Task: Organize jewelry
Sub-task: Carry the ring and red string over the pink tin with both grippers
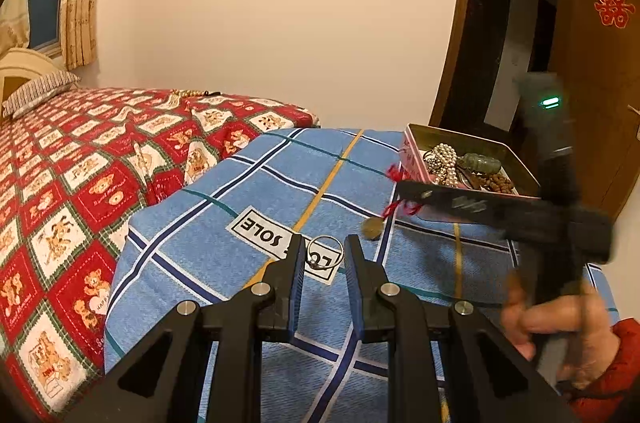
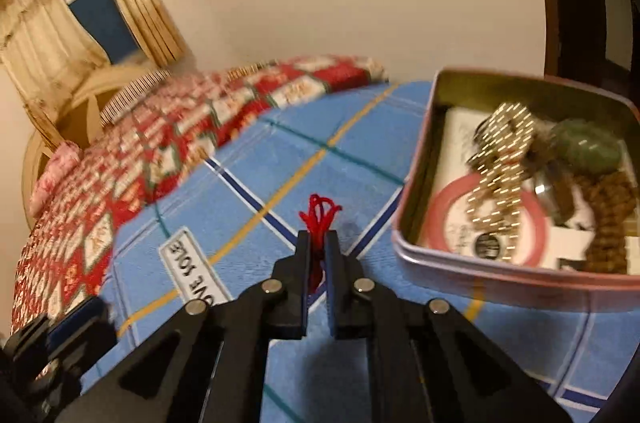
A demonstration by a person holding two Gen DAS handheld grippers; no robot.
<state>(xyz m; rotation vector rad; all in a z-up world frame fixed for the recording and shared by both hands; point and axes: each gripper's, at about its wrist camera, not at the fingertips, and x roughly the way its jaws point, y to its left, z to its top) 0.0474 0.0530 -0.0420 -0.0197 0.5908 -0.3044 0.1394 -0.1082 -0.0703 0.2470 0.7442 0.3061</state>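
Left claw [image 1: 323,251] hovers over the blue plaid cloth [image 1: 248,183], jaws standing narrowly apart with nothing between the pads. A thin silver ring [image 1: 329,252] lies on the cloth in the gap beyond the fingertips, on a white label printed "SOLE".

Right claw [image 2: 319,243] is clamped on a red cord [image 2: 319,219]; a tuft of loops sticks out past the fingertips. From the left wrist view the cord trails below the blurred right claw [image 1: 404,189], and a small round gold pendant [image 1: 371,228] hangs at its end, just above the cloth or touching it; cannot tell which. A hand [image 1: 560,335] in a red sleeve grips the right handle.

Pink tin [image 2: 508,275] sits open on the blue cloth, right of the cord. Inside: a pile of pale bead strands [image 2: 504,139], a green stone piece [image 2: 588,147], brown beads [image 2: 612,219], a pink circle printed on paper lining.

Beyond the blue cloth, a bed under a red bear-print quilt [image 1: 80,183]; curtained window [image 1: 52,3] behind.
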